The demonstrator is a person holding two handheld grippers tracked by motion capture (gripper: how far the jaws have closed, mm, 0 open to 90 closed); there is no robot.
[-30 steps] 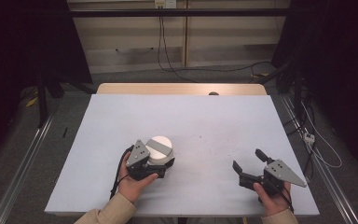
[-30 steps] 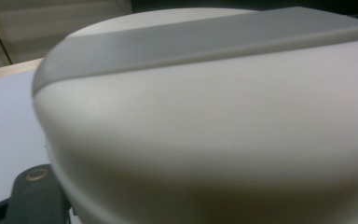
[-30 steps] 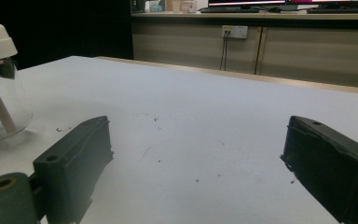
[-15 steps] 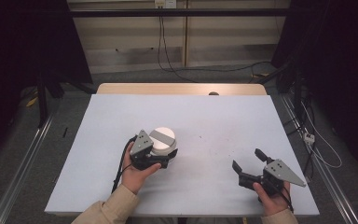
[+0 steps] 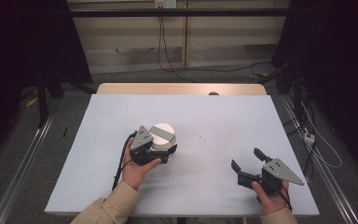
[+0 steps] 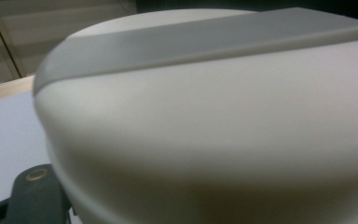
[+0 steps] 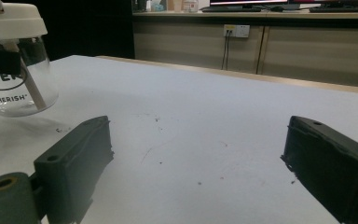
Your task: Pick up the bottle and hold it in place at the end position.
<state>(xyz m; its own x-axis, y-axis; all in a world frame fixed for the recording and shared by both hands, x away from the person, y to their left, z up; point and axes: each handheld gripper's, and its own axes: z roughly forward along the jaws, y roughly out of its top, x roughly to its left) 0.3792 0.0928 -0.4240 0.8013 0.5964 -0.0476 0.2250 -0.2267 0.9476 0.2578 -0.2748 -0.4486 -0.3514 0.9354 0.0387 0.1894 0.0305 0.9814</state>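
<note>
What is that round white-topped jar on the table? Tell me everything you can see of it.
The jar is a clear, glass-like container with a round white lid crossed by a flat grey band. Dark lettering on its wall reads CHERISH, and a pale stick-like piece leans inside. It stands upright, left of the middle of the pale table; whether its base rests on the table cannot be told. The left gripper is shut on it, a black jaw against its wall just under the lid.
</note>
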